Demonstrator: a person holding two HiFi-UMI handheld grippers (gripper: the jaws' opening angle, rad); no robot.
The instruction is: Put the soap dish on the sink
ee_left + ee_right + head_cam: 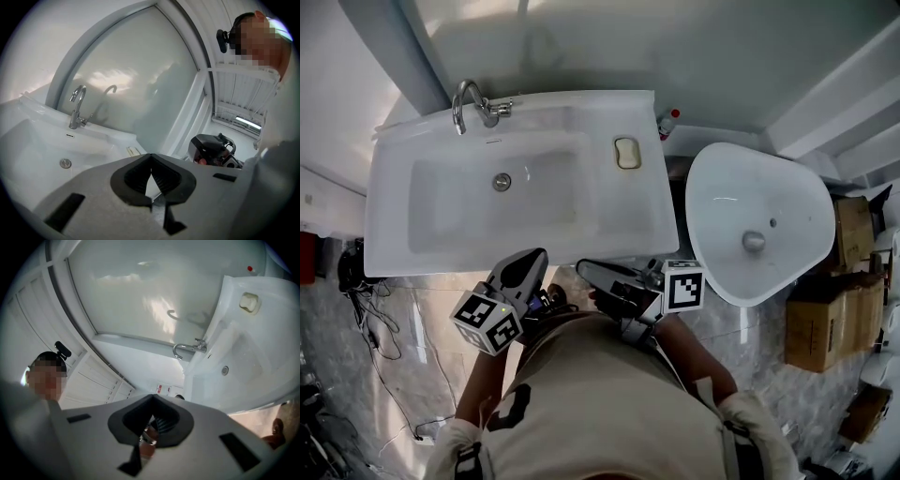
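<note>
**Both jaws together and empty, soap dish lying on the sink's ledge**

In the left gripper view, the left gripper [150,159] is showing its dark ribbed pads meeting at the tips, with nothing sitting between them. In the right gripper view, the right gripper [152,398] is likewise keeping its jaws together, gripping nothing.

From the head view, the person is holding both tools close against the body, in front of the sink's front edge. The left gripper [534,255] is pointing toward the rim, and the right gripper [581,269] is lying just beside it. Their tips are sitting near one another but apart. Each tool's marker cube [487,321] is facing up toward the camera.

The soap dish [627,152], a pale cream piece with rounded corners, is resting flat on the sink [394,216]. It is sitting on the ledge to the right of the bowl, toward the back corner and well apart from both grippers. It is also showing small beyond the bowl in the left gripper view [132,151] and near the upper edge of the right gripper view [249,302].

The faucet [469,101] is standing at the back left of the sink, and the drain [502,182] is lying in the bowl. A red-capped bottle [668,122] is standing just past the sink's back right corner. To the right, a loose basin [722,187] is sitting on the floor [441,309], with cardboard boxes [820,323] beyond it. Cables [366,281] are trailing over the floor on the left.
</note>
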